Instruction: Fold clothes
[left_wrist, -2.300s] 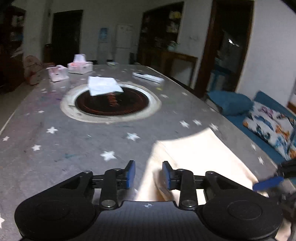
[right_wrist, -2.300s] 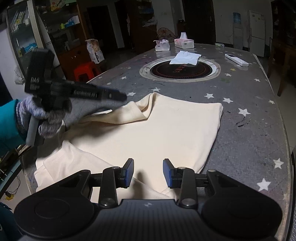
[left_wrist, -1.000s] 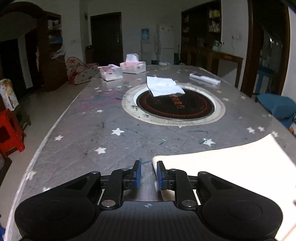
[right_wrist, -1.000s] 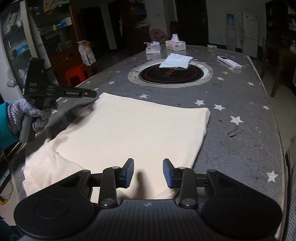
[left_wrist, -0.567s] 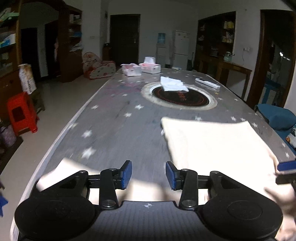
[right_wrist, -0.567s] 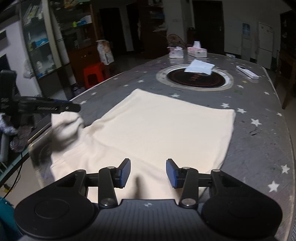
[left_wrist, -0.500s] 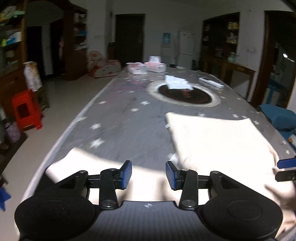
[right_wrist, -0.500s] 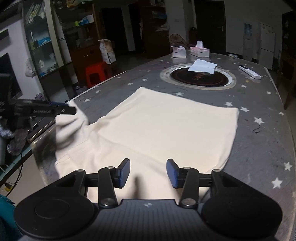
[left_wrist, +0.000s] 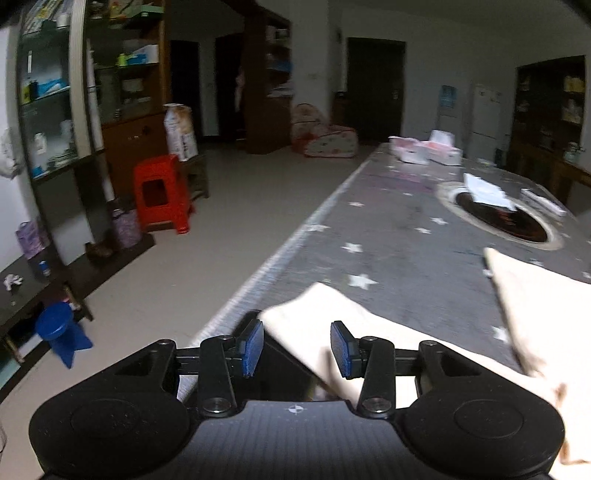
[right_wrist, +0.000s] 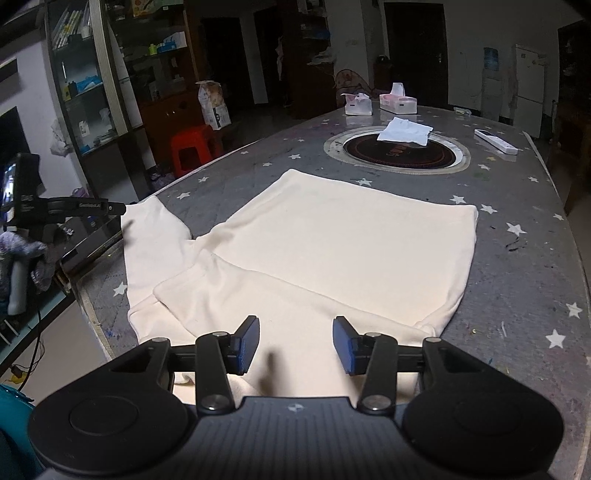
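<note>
Black gripper (right_wrist: 295, 345) with blue pads (right_wrist: 248, 344); grey knit glove (right_wrist: 22, 251), teal sleeve (right_wrist: 11, 402).

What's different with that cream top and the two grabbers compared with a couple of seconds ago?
The cream garment went from bunched to spread flat on the table, with one sleeve drawn out to the table's edge. The left gripper, which had pinched the cloth a second ago, now stands open at that sleeve. The right gripper stayed open over the near hem. The tissue boxes and remote haven't moved.

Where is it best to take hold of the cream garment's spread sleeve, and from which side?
Probably the sleeve's cuff end, approached from the table's left edge. The cream garment lies flat, and only that sleeve reaches out near the edge, where the left gripper is close.
</note>
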